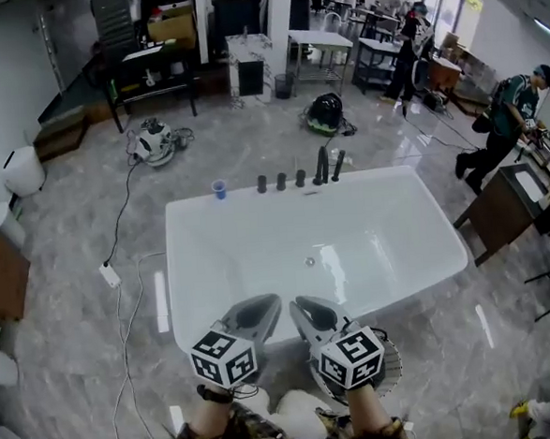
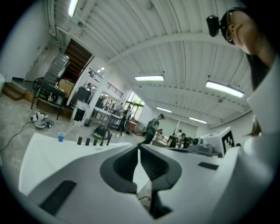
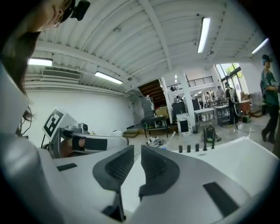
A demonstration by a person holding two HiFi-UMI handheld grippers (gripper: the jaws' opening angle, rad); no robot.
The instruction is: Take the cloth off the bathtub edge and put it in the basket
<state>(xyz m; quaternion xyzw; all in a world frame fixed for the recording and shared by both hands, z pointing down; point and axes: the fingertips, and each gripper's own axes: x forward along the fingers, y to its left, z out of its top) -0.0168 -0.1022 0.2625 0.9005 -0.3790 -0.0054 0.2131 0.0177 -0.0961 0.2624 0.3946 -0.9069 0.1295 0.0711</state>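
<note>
The white bathtub (image 1: 180,267) fills the middle of the head view, and I see no cloth on its rim. Both grippers are held side by side close under the camera, above the tub's near edge. My left gripper (image 1: 267,304) (image 2: 138,148) is shut, fingertips touching, with nothing in it. On my right gripper (image 1: 305,306) (image 3: 137,151) the jaws stand a narrow slit apart, empty. A dark wire basket (image 1: 391,370) peeks out beside the right gripper's marker cube. A pale shape (image 1: 298,411) lies between my forearms; I cannot tell what it is.
Black taps (image 1: 320,168) and a blue cup (image 1: 219,189) stand on the tub's far rim. A brown cabinet (image 1: 505,212) is at the tub's right. A power strip (image 1: 110,272) and cables lie on the floor at left. People (image 1: 512,113) stand at back right.
</note>
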